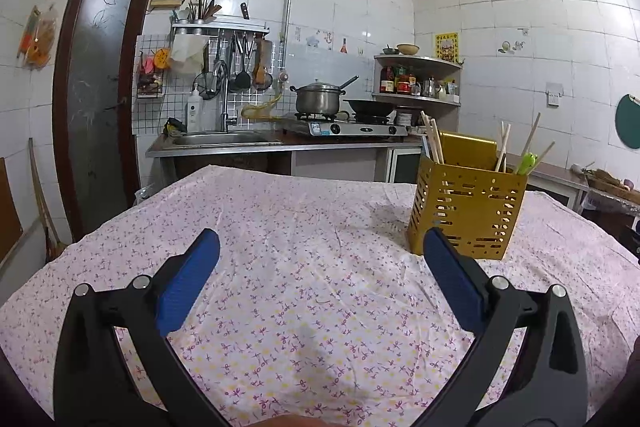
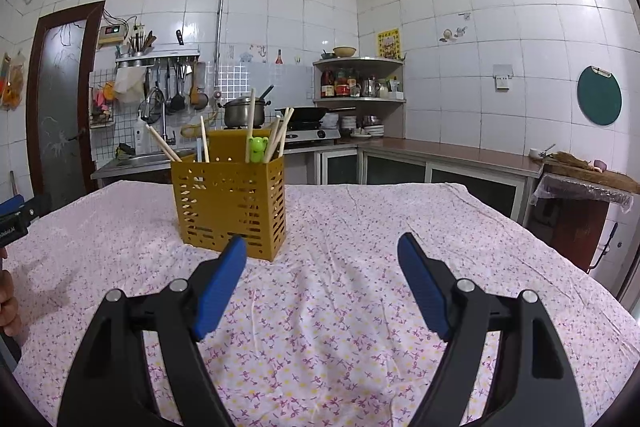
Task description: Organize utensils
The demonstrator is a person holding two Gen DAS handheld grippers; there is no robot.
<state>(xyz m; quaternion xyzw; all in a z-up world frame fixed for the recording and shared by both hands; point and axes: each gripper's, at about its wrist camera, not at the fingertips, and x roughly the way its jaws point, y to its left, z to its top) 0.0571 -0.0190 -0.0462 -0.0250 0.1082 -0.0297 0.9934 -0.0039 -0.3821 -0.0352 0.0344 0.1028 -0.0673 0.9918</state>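
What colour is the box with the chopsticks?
Mustard yellow utensil holder, clearest in the right wrist view.

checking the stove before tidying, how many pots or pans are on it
2: a lidded steel pot on the left burner of the stove and a black wok on the right one. No others show.

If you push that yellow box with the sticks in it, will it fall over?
Probably it slides or wobbles first. The yellow box is taller than wide and full of holes, so likely light. Its chopsticks lean out above the rim, which could help tip it. The wrinkled tablecloth might catch its base.
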